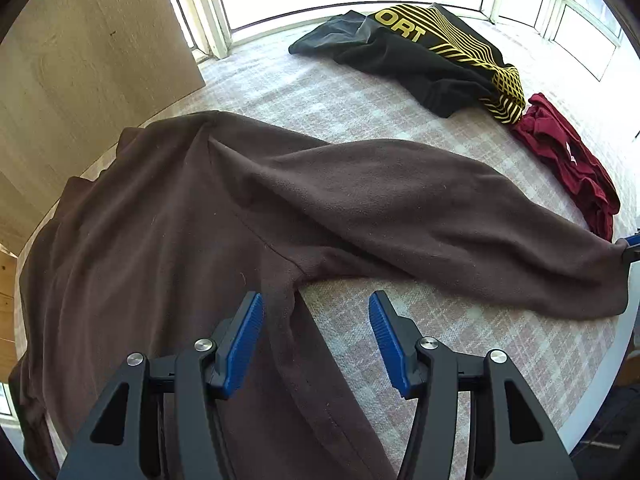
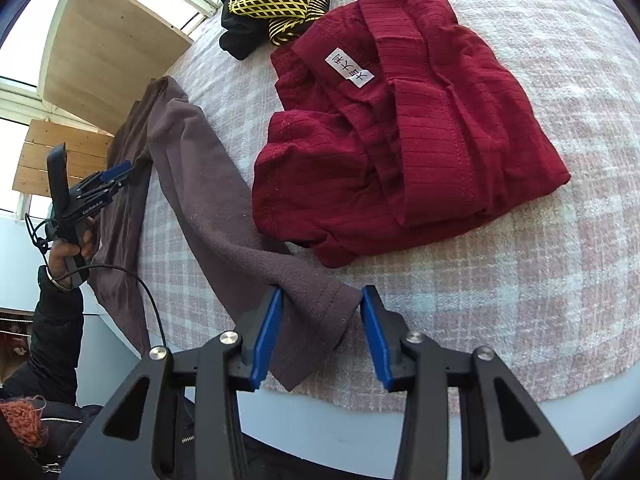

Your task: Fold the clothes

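The dark brown fleece top [image 1: 168, 216] lies spread flat on the pink-and-white checked tablecloth [image 1: 328, 92], one long sleeve [image 1: 400, 200] stretched out toward the table edge. Over at that sleeve's end, the right gripper [image 2: 322, 334] has the cuff [image 2: 320, 316] sitting between its blue pads, which stand close on either side of the cloth (whether they truly pinch it I cannot tell). That looks like the start of folding the sleeve back over the body. The left gripper [image 1: 316, 340] hovers over the armpit seam, fingers apart and holding nothing, probably placed to pin the fold line. Already folded, a ribbed maroon garment [image 2: 404, 136] sits just beside the cuff, with a black-and-yellow striped sports shirt [image 1: 432, 52] bunched farther back.
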